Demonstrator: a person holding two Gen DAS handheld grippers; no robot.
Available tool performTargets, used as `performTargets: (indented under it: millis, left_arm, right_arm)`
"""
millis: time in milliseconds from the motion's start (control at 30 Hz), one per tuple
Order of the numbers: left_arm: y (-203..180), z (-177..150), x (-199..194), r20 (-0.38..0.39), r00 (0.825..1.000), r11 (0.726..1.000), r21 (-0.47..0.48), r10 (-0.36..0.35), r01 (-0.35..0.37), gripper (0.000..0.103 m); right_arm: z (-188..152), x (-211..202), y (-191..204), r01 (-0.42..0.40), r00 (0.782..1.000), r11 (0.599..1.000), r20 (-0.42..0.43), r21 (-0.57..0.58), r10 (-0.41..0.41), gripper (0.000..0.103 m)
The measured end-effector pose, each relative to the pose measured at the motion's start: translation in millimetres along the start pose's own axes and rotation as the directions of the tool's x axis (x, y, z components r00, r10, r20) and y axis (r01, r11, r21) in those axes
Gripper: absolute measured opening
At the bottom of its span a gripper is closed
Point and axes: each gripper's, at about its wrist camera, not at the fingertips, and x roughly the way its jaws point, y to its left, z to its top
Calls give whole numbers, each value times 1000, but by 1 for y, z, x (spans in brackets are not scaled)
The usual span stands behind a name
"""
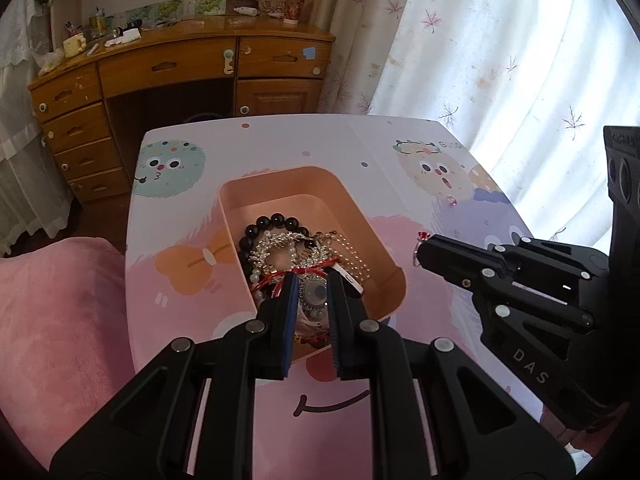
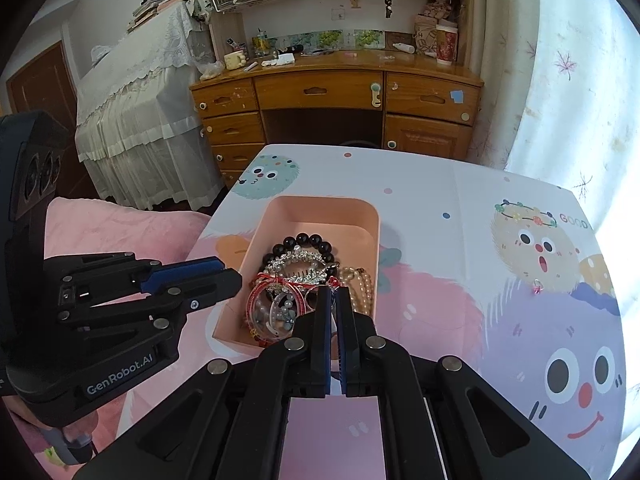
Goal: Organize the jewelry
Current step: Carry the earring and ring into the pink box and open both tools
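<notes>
The right gripper (image 2: pixel 333 292) hangs over the near right part of the pink tray (image 2: pixel 370 216); its jaws stand nearly pressed together and pinch a small ring with a red stone (image 1: pixel 421 240), which the left wrist view shows protruding from the fingertips, just beyond the tray's right wall. The left gripper (image 1: pixel 312 280) hovers above the near end of the same tray, jaws spread to a narrow gap, holding nothing; directly beneath it lies a round silver pendant (image 1: pixel 314 294). The tray's long axis runs away from both cameras; the tangled jewelry occupies its near half: a black bead bracelet (image 2: pixel 310 242) farthest back, a rhinestone piece (image 2: pixel 296 264) in the middle, a red cord bracelet (image 2: pixel 262 300) to the left, a pearl strand (image 2: pixel 362 284) against the right wall. A second small ring (image 2: pixel 537 286) lies loose on the table (image 2: pixel 420 184), well apart from the tray, to its right; judged from position, the right gripper is the nearer to it, though already occupied. The held ring needs only a short move left and down to reach the tray.
</notes>
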Motion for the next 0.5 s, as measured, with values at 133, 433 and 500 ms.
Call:
performTargets:
  millis: [133, 433, 500]
  left_arm:
    - [4, 4, 2, -6, 1000, 998, -67, 10, -10, 53]
    - [22, 1, 13, -40, 999, 969, -245, 16, -25, 55]
    - [20, -1, 18, -61, 998, 967, -251, 29, -44, 55]
  right_arm:
    - [-3, 1, -18, 6, 1000, 1000, 2, 18, -6, 34]
    - [-11, -4, -65, 18, 1000, 996, -11, 88, -17, 48]
    - [-15, -4, -77, 21, 1000, 994, -22, 106, -18, 53]
